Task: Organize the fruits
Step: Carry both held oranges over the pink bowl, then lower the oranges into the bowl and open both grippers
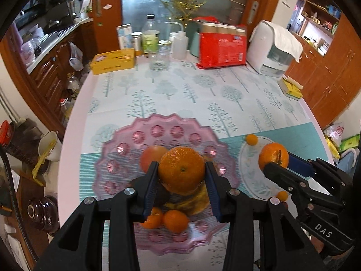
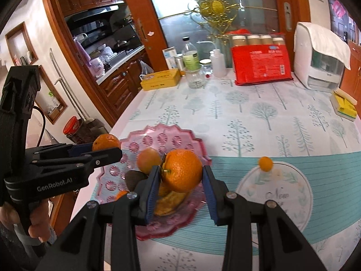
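Two claws each clamp one orange: left claw [image 1: 181, 176] on its orange [image 1: 181, 169], right claw [image 2: 180, 176] on another orange [image 2: 181, 170], pink plate [image 1: 117, 149] beneath both.

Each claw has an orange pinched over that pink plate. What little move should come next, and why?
Probably lower the left gripper and set its orange on a bare part of the pink plate. Both fingers grip it above the fruit already piled there, and the right gripper holds another orange awaiting its turn.

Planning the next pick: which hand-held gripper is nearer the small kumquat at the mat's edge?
Right. The right hand-held gripper hangs beside the kumquat; the left hand-held gripper is over the pink plate.
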